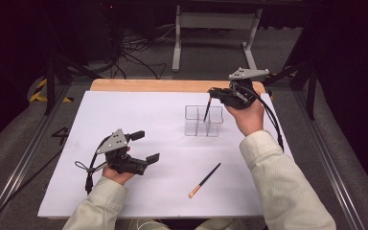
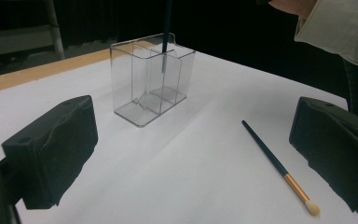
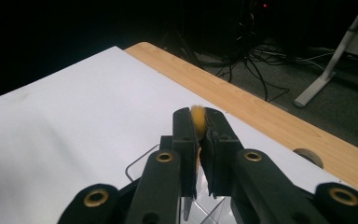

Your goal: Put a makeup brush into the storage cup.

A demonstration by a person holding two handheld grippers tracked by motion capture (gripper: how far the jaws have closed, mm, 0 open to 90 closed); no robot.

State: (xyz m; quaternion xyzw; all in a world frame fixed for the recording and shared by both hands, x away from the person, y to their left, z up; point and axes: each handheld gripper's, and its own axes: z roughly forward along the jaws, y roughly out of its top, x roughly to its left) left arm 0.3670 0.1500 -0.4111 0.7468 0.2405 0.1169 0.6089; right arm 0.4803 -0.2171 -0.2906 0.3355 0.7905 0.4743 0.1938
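A clear compartmented organizer (image 1: pixel 203 120) stands on the white sheet, right of centre. Above its back edge, my right gripper (image 1: pixel 212 94) is shut on a dark-handled brush (image 1: pixel 207 109). The brush handle (image 2: pixel 166 32) points down into a rear compartment of the organizer (image 2: pixel 151 84). In the right gripper view the brush's yellow tuft (image 3: pixel 197 115) pokes out between the closed pads of my right gripper (image 3: pixel 199 128), with the organizer rim (image 3: pixel 140 165) below. My left gripper (image 1: pixel 144 146) rests open at the front left, holding nothing. A second brush (image 1: pixel 205 180) lies flat on the sheet between the wide jaws of my left gripper (image 2: pixel 193 151).
The white sheet (image 1: pixel 139 115) covers most of the wooden table, whose far edge (image 1: pixel 163 85) shows bare. The loose brush (image 2: pixel 275 161) lies with its pale tuft toward the front edge. A sleeve (image 2: pixel 340 28) reaches in from the right.
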